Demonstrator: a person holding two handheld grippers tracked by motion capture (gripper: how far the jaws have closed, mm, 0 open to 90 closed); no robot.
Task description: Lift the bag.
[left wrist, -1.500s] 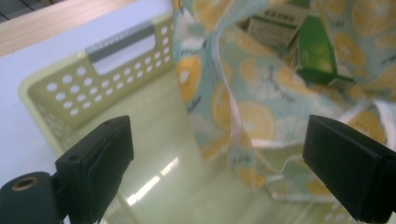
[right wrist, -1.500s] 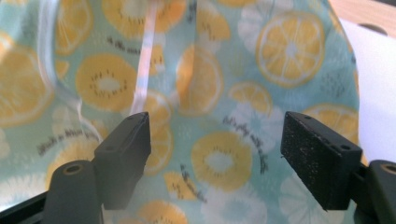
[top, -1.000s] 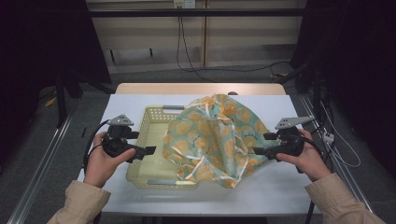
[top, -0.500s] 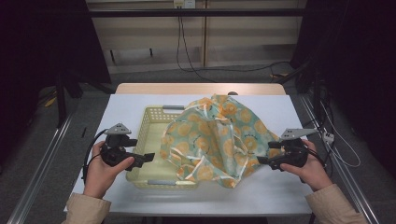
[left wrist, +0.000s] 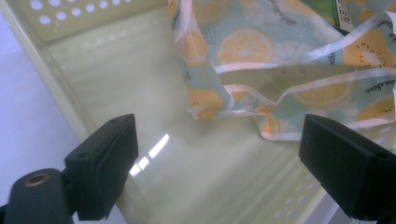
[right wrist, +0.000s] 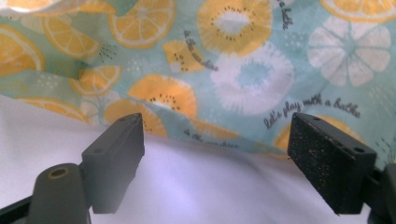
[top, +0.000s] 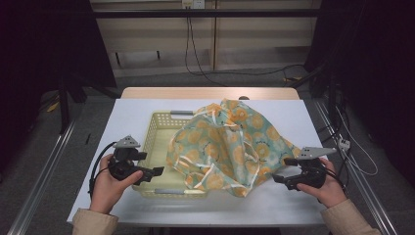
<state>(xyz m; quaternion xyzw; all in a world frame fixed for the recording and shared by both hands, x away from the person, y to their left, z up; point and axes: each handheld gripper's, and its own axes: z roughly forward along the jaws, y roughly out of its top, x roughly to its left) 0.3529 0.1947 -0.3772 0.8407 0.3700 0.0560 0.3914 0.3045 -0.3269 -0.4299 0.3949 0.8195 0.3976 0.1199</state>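
A teal cloth [top: 230,147] printed with orange slices and trimmed with white ribbons is heaped over the right half of a pale yellow plastic basket [top: 159,128] and spills onto the table. My left gripper [top: 150,164] stands open at the basket's near left corner. In the left gripper view my left gripper [left wrist: 224,158] has wide jaws with nothing between them, over the basket floor [left wrist: 116,84], short of the cloth's hem [left wrist: 280,56]. My right gripper [top: 283,170] is open just off the cloth's near right edge. In the right gripper view my right gripper [right wrist: 229,158] frames the cloth [right wrist: 233,60] without touching it.
The white table [top: 137,110] has bare room left of the basket and along its near edge [top: 244,208]. Cables [top: 357,156] run down the floor to the right of the table. A wooden shelf wall stands behind.
Both hands have sunk and drawn back toward the near edge, away from the cloth. The cloth lies heaped as before.
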